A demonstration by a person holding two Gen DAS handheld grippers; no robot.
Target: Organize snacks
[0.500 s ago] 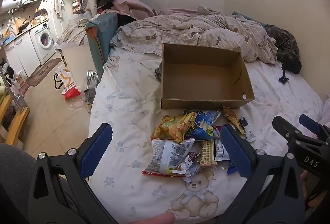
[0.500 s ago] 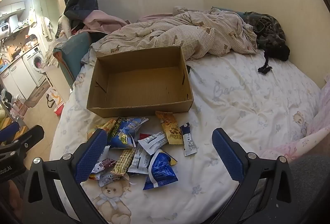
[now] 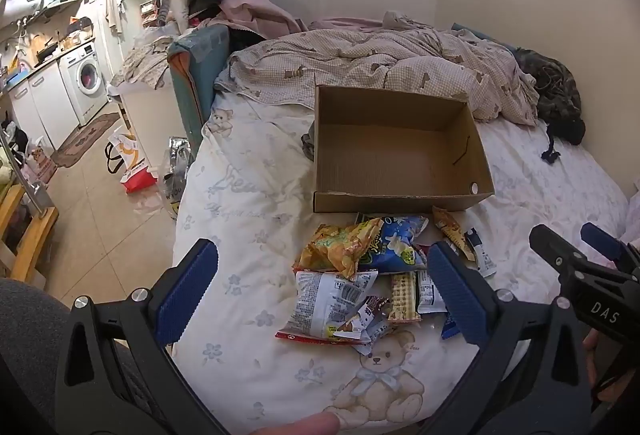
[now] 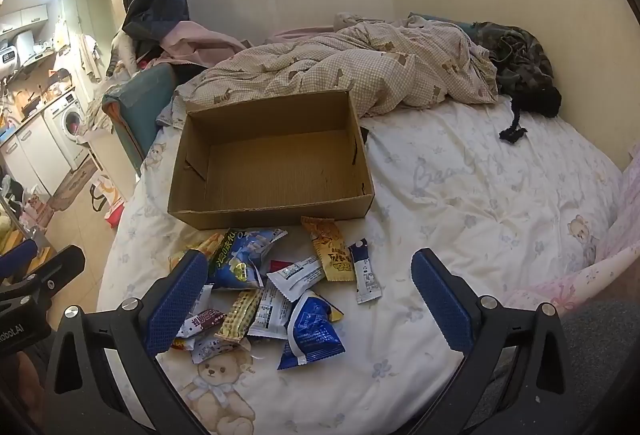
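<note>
Open cardboard box point(image 4: 276, 171) upright on bed, nothing inside, heap of snack packets point(image 4: 272, 291) lying loose just before its near wall

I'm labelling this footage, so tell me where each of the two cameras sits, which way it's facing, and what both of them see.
Left wrist: on the left gripper, looking down over the bed at the cardboard box and snack pile; own open fingers, a fingertip, right gripper at the right edge.
Right wrist: on the right gripper, same downward aim from further right; own open fingers, left gripper at the left edge.
Shared: empty box, snacks, rumpled quilt, teddy-print sheet, kitchen beyond.
</note>
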